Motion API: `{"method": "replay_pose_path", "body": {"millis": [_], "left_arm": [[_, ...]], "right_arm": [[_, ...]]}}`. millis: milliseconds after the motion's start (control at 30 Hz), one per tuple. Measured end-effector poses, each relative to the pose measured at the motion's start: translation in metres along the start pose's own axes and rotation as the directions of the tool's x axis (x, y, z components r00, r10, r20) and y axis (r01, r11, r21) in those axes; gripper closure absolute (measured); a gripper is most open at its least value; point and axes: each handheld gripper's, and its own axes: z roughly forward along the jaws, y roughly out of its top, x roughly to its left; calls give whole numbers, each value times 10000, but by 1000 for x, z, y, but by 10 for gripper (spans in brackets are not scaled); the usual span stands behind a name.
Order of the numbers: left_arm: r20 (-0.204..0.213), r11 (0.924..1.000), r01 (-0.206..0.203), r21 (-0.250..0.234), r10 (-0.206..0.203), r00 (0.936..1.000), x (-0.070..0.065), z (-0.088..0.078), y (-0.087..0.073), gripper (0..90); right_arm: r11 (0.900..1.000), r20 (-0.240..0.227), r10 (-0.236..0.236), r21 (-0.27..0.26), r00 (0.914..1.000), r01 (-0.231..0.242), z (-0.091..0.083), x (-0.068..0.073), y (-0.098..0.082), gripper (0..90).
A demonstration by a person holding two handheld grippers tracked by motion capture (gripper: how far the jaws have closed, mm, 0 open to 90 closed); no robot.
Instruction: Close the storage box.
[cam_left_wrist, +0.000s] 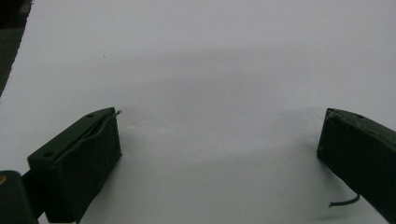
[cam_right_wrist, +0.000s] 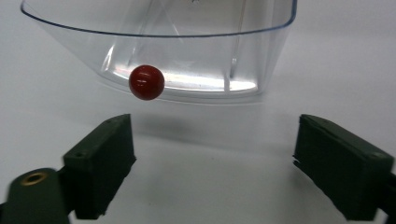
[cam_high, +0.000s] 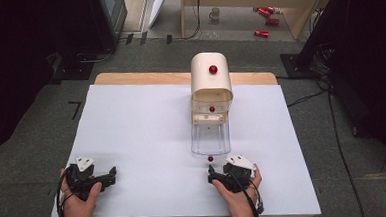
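White tabletop (cam_high: 147, 136) carries a glossy red ball (cam_right_wrist: 146, 82) beside a clear tray (cam_right_wrist: 187, 51); both tongs gape wide, empty.

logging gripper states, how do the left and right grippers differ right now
The right gripper faces a red ball at the clear tray's front wall; the left gripper faces bare white table. In the high view, the right sits near the tray, the left well off to its side. Both have jaws wide open, holding nothing.

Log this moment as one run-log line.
left tongs: open, over bare white sheet | right tongs: open, empty, facing red ball | ball: on sheet before clear tray of cream dispenser
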Motion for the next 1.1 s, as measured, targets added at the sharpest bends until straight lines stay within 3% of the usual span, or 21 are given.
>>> {"method": "replay_pose_path", "body": {"millis": [33,67,100,133,167,300,633,1100], "left_arm": [[0,10000,-4,6,4,10000,0,0,0,0],[4,10000,-4,9,4,10000,0,0,0,0],[10,10000,-1,6,1,10000,0,0,0,0],[10,10000,-1,6,1,10000,0,0,0,0],[8,10000,-2,6,2,10000,0,0,0,0],[8,10000,-6,6,6,10000,0,0,0,0],[7,10000,-5,6,5,10000,0,0,0,0],[8,10000,1,-8,-1,10000,0,0,0,0]], "right_arm": [[10000,-46,-4,11,10000,4,1,0,0,175],[9999,-122,-108,-75,9999,107,2,3,-1,309],[9999,-74,-98,-104,9999,97,2,5,-2,365],[9999,-74,-98,-104,9999,97,2,5,-2,365],[9997,-225,-182,-174,9996,178,2,7,-3,480],[9994,-703,-209,-278,9973,190,4,12,-1,602],[9994,-1188,-157,-325,9928,119,9,15,5,769],[9976,-1202,-196,-676,9926,115,2,12,21,793]]}}
